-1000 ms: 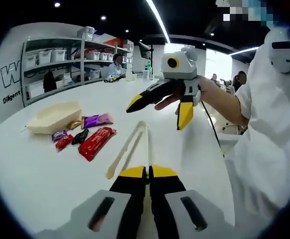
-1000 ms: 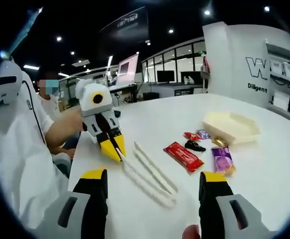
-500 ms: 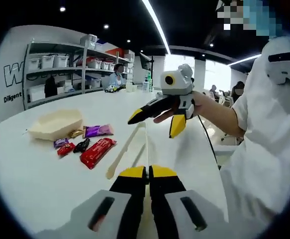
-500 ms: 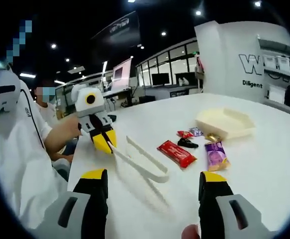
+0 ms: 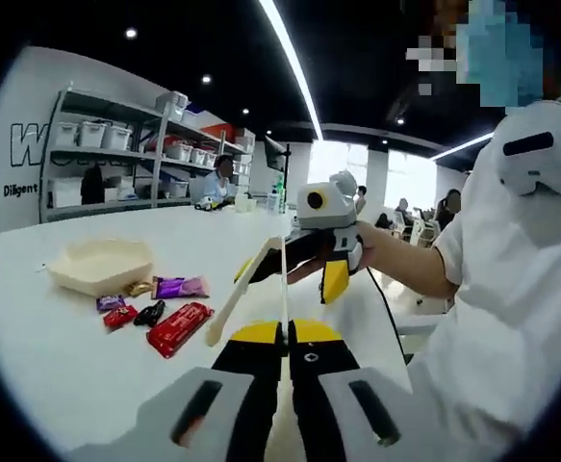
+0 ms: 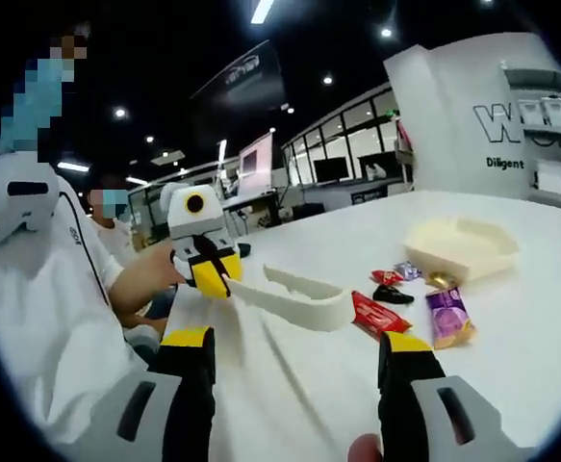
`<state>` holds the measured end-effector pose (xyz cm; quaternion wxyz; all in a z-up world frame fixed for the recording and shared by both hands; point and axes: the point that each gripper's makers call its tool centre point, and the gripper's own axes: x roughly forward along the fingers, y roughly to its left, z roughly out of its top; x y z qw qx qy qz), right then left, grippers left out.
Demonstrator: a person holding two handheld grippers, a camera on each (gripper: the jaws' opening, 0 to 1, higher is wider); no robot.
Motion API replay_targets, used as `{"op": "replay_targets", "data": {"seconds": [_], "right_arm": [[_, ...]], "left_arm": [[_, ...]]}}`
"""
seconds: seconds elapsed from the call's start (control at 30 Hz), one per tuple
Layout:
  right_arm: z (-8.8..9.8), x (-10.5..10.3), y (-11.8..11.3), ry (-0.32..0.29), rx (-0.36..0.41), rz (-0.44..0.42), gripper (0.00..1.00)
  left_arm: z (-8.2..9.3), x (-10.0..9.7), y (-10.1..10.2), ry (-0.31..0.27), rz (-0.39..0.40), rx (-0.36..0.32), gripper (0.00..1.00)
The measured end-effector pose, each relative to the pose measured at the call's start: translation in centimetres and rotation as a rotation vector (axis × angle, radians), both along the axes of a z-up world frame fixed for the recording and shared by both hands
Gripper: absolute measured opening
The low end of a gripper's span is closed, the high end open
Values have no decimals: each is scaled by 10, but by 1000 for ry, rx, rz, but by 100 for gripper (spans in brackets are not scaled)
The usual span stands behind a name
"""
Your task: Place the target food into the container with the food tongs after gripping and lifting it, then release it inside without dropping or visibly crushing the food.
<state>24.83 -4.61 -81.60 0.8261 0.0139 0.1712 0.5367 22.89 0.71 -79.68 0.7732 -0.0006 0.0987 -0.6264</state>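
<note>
My left gripper (image 5: 287, 332) is shut on the tip of one arm of the cream food tongs (image 5: 251, 279). The tongs (image 6: 294, 296) hang in the air above the white table, hinge end pointing away from the left gripper (image 6: 208, 279). My right gripper (image 6: 296, 342) is open wide with nothing between its jaws, and it hovers just behind the tongs' hinge (image 5: 290, 274). A cream container (image 5: 100, 265) stands at the far left. Beside it lie a red bar (image 5: 179, 327), a purple packet (image 5: 179, 287) and several small wrapped sweets (image 5: 134, 313).
The white table (image 5: 49, 366) stretches wide around the snacks. Grey shelving (image 5: 116, 164) with bins lines the wall behind. A person in white (image 6: 59, 318) holds the grippers at the table's edge. Other people sit further back.
The left gripper has lifted the tongs off the table; a second ago they lay flat. The right gripper has drawn closer to the tongs' hinge end.
</note>
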Motion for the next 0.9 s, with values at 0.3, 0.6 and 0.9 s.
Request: {"op": "replay_targets", "data": {"seconds": [0.3, 0.6, 0.9], "right_arm": [[20, -11, 20, -29, 102, 88, 59], [36, -18, 30, -53, 176, 141, 54], [47, -27, 38, -71, 233, 193, 44]], "left_arm": [[15, -8, -7, 14, -42, -97, 0], [26, -15, -13, 31, -82, -175, 1], [32, -20, -16, 57, -114, -238, 1]]}}
